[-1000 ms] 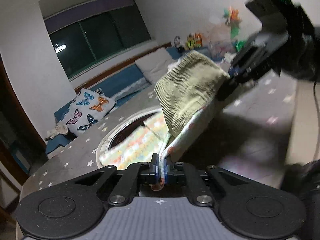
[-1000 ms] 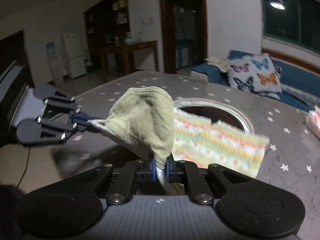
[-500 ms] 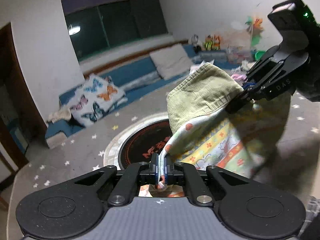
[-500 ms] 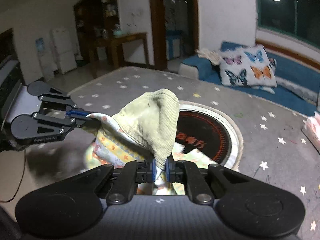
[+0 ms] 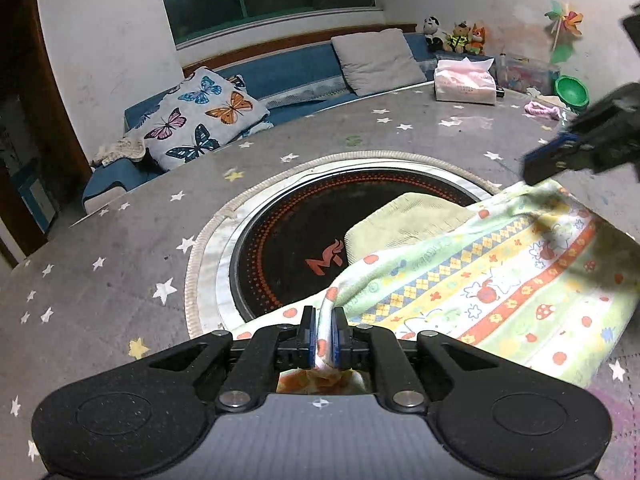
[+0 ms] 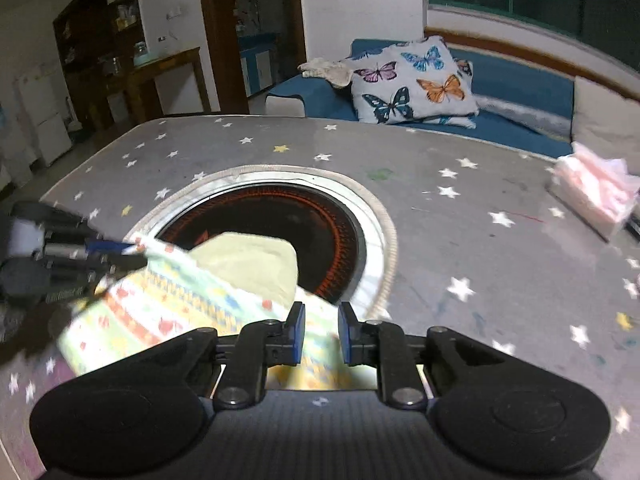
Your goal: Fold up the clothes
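A small garment [image 5: 500, 280] with a colourful cartoon print and a plain green lining [image 5: 404, 224] lies on the grey star-patterned table, partly over the round black burner [image 5: 288, 248]. My left gripper [image 5: 324, 334] is shut on the garment's near edge. My right gripper [image 6: 320, 334] is open, its fingers apart just above the cloth [image 6: 172, 300], holding nothing. It also shows at the right edge of the left wrist view [image 5: 560, 156], just above the garment's far corner. The left gripper shows in the right wrist view [image 6: 108, 254], pinching the cloth's edge.
A pink tissue pack [image 5: 464, 80] sits at the table's far side, with a green bowl [image 5: 572, 90] and small toys near it. A blue sofa with a butterfly pillow [image 5: 200, 116] stands behind the table. A metal ring [image 6: 384, 236] surrounds the burner.
The garment was held up between both grippers and has come down flat on the table. My right gripper has opened and let go of it. My left gripper still holds its edge.
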### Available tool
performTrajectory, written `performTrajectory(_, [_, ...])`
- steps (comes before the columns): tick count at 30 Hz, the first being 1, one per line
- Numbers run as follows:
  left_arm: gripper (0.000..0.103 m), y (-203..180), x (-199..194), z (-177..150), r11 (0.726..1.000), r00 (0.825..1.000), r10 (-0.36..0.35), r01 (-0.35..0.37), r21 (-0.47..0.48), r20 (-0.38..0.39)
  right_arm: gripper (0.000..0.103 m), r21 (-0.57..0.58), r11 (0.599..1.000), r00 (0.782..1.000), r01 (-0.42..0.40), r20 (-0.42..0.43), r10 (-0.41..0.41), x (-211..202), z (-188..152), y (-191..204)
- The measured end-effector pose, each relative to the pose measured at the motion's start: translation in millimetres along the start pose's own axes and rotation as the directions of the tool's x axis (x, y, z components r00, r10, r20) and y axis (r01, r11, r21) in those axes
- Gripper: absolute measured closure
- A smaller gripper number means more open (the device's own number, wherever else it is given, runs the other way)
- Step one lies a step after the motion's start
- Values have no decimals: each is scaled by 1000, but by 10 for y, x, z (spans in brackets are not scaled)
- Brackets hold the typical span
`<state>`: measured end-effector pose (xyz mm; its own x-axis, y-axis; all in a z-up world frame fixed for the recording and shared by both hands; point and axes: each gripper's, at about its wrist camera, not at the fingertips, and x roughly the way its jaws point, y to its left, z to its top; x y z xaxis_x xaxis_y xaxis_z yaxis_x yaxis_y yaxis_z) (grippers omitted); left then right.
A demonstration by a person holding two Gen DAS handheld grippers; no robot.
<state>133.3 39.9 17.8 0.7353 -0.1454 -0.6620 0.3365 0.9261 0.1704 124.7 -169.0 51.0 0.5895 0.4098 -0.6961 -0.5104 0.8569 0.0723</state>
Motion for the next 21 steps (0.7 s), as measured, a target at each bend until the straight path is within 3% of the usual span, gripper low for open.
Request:
performTrajectory(6, [91, 12, 47, 18, 1000, 1000, 12, -12, -14, -1, 86, -18, 1000, 1000, 20, -19, -20, -97, -230, 125])
performTrajectory(8, [88, 14, 48, 17, 1000, 1000, 23, -23, -17, -2, 86, -7, 997, 997, 78, -14, -78, -29, -293, 104])
performTrajectory(11, [88, 29, 37, 10, 999, 1000, 26, -26, -18, 0, 73, 62, 992, 994, 108, -14, -107, 18, -353, 1])
performTrajectory(17, [90, 6, 54, -4, 999, 999, 34, -34, -19, 4, 73, 102, 987, 992, 125, -12, -124, 36, -381, -66])
performTrajectory(21, [91, 4, 12, -13, 999, 999, 34, -34, -13, 18, 67, 83, 986, 989, 148, -4, -148, 63, -352, -54])
